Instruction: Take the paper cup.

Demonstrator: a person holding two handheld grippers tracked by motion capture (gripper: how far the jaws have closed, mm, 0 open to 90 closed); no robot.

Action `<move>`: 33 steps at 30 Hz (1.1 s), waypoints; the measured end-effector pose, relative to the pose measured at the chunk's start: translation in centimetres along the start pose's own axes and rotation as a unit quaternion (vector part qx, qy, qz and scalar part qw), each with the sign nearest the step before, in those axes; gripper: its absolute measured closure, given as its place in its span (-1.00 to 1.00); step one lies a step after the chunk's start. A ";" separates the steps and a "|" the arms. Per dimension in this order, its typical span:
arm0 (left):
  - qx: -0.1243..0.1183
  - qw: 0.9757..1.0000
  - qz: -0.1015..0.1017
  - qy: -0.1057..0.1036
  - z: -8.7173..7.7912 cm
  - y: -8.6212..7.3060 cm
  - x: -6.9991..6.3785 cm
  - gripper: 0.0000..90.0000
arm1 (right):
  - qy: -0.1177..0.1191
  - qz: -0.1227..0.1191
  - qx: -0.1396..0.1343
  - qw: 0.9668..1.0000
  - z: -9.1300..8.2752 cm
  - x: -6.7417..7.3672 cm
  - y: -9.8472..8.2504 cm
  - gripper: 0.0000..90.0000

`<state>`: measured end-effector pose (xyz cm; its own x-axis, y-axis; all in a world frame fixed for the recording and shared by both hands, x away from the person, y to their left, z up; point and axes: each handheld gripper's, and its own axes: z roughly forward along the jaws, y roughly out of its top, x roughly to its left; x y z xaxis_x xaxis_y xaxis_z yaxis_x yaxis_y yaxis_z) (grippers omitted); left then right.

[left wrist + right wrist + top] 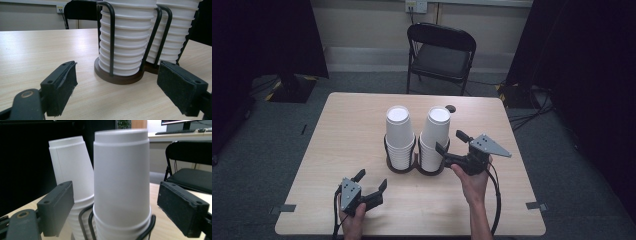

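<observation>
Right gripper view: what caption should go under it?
Open right gripper facing a stack of upside-down white cups in a wire holder.

Even overhead light on table; dark curtained corners; close tool pads slightly soft.

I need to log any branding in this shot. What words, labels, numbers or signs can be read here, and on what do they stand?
None can be read. The white cups, the cup holder, the table and the folding chair bear no visible print. The wall socket is too small to show any marking.
</observation>
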<state>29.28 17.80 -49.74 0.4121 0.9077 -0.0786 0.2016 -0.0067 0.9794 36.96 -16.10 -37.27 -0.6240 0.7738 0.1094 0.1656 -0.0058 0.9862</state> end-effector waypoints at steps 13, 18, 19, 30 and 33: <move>-0.006 1.000 0.000 -0.002 0.0 0.0 -0.1 -0.65 | 0.005 -0.006 0.002 1.000 2.1 -0.6 2.7 -0.71; -0.005 1.000 0.000 -0.004 -0.1 0.0 -0.1 -0.65 | 0.010 -0.004 0.011 1.000 3.4 -1.0 3.4 -0.71; -0.005 1.000 0.000 -0.004 0.0 0.0 -0.1 -0.65 | 0.010 -0.004 0.011 1.000 3.4 -1.0 3.4 -0.71; -0.005 1.000 -0.003 -0.009 -0.1 0.0 0.1 -0.63 | 0.012 -0.008 0.063 0.998 6.8 -1.1 2.1 -0.70; -0.005 1.000 0.001 -0.007 -0.1 0.0 0.0 -0.63 | 0.013 -0.008 0.064 0.998 6.8 -1.2 1.8 -0.70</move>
<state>29.20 17.82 -49.76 0.4255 0.9015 -0.0798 0.1919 -0.0037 0.9814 43.19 -12.73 -36.49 -0.6464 0.7567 0.0976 0.2499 0.0891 0.9642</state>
